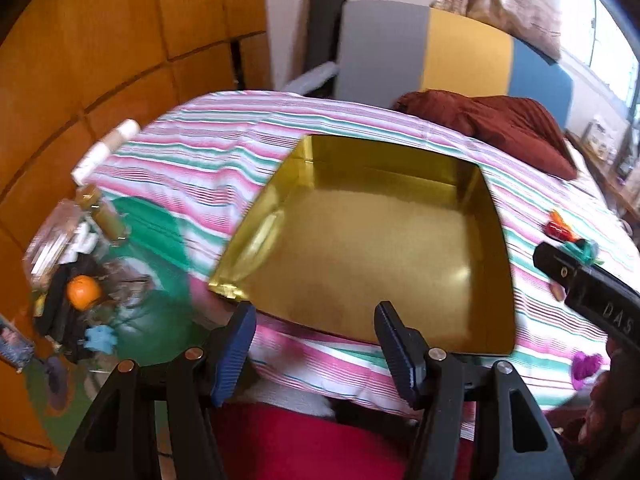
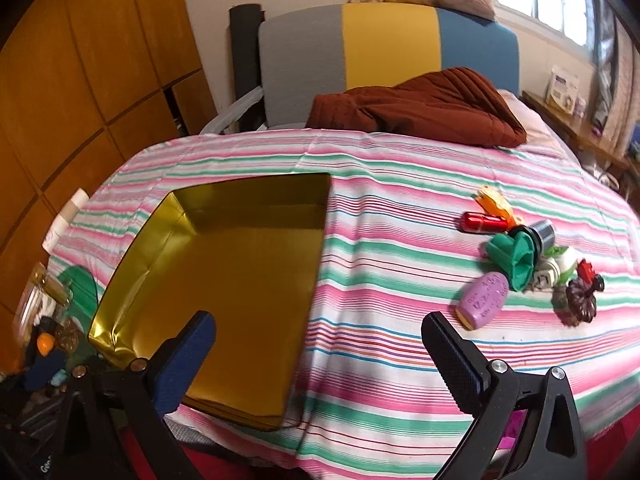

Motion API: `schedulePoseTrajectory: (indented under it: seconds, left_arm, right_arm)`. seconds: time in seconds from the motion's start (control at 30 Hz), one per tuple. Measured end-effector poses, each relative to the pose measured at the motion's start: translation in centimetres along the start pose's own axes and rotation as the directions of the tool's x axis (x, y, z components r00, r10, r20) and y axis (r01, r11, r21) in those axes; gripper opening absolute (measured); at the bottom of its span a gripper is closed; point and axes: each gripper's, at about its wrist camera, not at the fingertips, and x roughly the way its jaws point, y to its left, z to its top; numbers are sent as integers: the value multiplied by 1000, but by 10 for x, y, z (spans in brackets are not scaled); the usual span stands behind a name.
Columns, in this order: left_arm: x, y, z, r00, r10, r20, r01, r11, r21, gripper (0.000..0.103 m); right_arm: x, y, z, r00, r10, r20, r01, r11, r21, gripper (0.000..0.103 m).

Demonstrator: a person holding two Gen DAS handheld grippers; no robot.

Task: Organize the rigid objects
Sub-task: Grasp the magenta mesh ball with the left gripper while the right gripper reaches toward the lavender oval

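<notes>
Off to the left of both claws, past the bed edge, a cluttered side table (image 1: 80, 280) carries jars and odds and ends; leave it alone. The left claw (image 1: 316, 344) hovers with its jaws spread wide and nothing between them, and the gold tin (image 1: 372, 240) lies straight ahead of it on the striped sheet (image 2: 380, 320), empty as far as can be seen. The right claw (image 2: 320, 364) is likewise wide open and empty, with the tin ahead to its left. The things to sort sit in a loose pile ahead to its right: a red tube (image 2: 482, 222), a green cap (image 2: 516, 258) and a purple bottle (image 2: 482, 300), packed close with smaller bits.

The likely step is a first pick. Best take the purple bottle, nearest and a little free of the heap, closing across its narrow width, then carry it left into the tin.
</notes>
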Motion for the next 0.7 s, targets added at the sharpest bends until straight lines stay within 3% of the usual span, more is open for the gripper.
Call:
schedulePoseTrajectory:
  seconds: [0.07, 0.17, 0.3, 0.33, 0.47, 0.57, 0.63, 0.7]
  left_arm:
    - [0, -5, -2, 996, -92, -1, 92, 996, 3, 62]
    - [-4, -21, -9, 972, -235, 31, 233, 971, 52, 62]
    - [-9, -61, -16, 958, -284, 29, 272, 939, 210, 62]
    - [-9, -71, -18, 952, -307, 17, 294, 924, 245, 62]
    - [-2, -116, -21, 890, -447, -94, 452, 836, 311, 62]
    - [2, -156, -23, 889, -445, -110, 449, 798, 402, 62]
    - [4, -180, -25, 868, -479, -130, 482, 750, 453, 62]
    - [11, -205, -28, 845, -502, -183, 520, 697, 494, 62]
  right_arm:
    - [-5, -20, 1, 1000, -6, 14, 6, 999, 41, 103]
    - [-12, -53, 2, 999, -17, 32, 14, 994, 108, 103]
    - [-25, -109, -1, 997, -58, 41, 47, 974, 221, 103]
    - [-28, -123, -1, 997, -68, 44, 55, 967, 248, 103]
    - [-45, -171, 2, 983, -163, 86, 131, 947, 293, 103]
    - [-56, -197, 7, 953, -272, 134, 221, 926, 306, 103]
    - [-59, -214, 8, 937, -320, 138, 263, 909, 324, 103]
    - [-61, -230, 5, 940, -319, 120, 255, 893, 371, 103]
